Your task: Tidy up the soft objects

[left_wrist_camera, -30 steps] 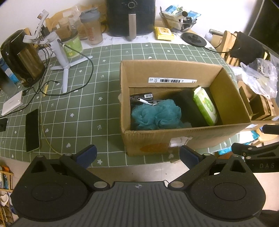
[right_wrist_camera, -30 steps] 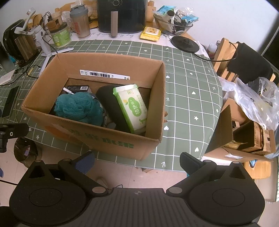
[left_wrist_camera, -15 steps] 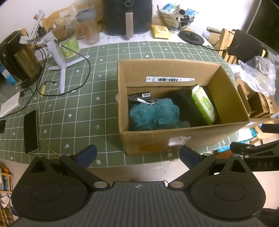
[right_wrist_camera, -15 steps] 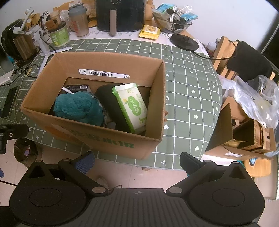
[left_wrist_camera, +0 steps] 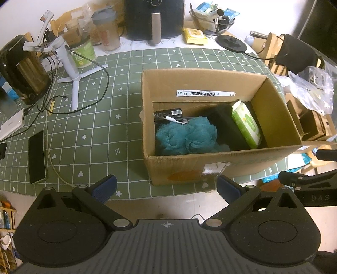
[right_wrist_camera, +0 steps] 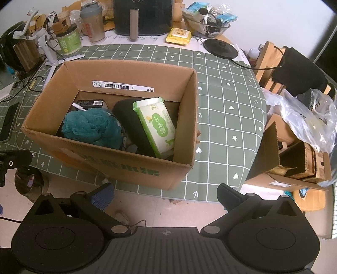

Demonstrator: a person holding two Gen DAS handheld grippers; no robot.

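Note:
An open cardboard box stands on the green checked tablecloth. Inside lie a teal mesh bath sponge, a black soft pad, a green-and-white wet wipes pack leaning against the pad, and a small black box with a white cable. My left gripper is open and empty, held off the table's near edge in front of the box. My right gripper is open and empty, also in front of the box.
A phone, cables, a white tripod, a kettle, jars and an air fryer stand left and behind. A yellow pack and a kettle base lie at the back. Boxes and a plastic bag sit right of the table.
Both grippers have drawn slightly back and up from the box. They stay open and empty. Nothing in the box has moved.

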